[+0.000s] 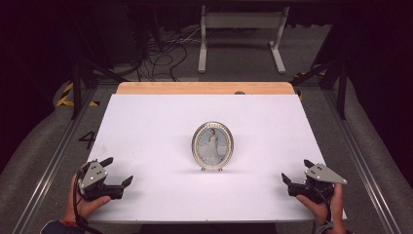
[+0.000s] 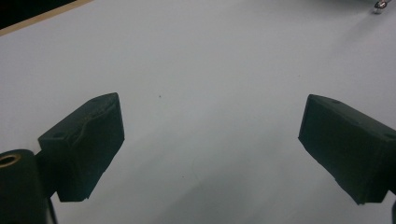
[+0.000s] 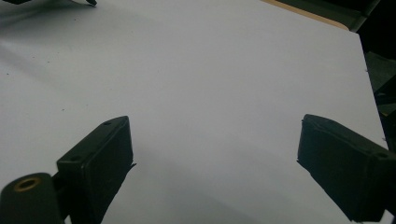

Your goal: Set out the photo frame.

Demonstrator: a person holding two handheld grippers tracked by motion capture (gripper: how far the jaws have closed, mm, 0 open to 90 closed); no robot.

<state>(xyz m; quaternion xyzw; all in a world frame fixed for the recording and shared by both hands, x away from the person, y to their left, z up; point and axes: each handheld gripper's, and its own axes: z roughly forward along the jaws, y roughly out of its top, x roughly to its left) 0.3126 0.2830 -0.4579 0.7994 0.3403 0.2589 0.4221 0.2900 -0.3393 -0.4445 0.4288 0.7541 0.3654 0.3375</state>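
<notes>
Standing upright mid-table, oval picture frame [image 1: 212, 146], left hand-held gripper [image 1: 117, 171] and right hand-held gripper [image 1: 295, 171] both wide open, empty

The left gripper [image 2: 210, 135] holds its two blocky black jaws wide apart, one rising at 8 o'clock, the other at 4 o'clock. Between them lies bare white table surface [image 2: 205, 60]. A thin tan wooden table edge [image 2: 42, 18] runs at 11 o'clock. At 1 o'clock, a small shiny metal foot [image 2: 380, 5] touches the surface.
</notes>
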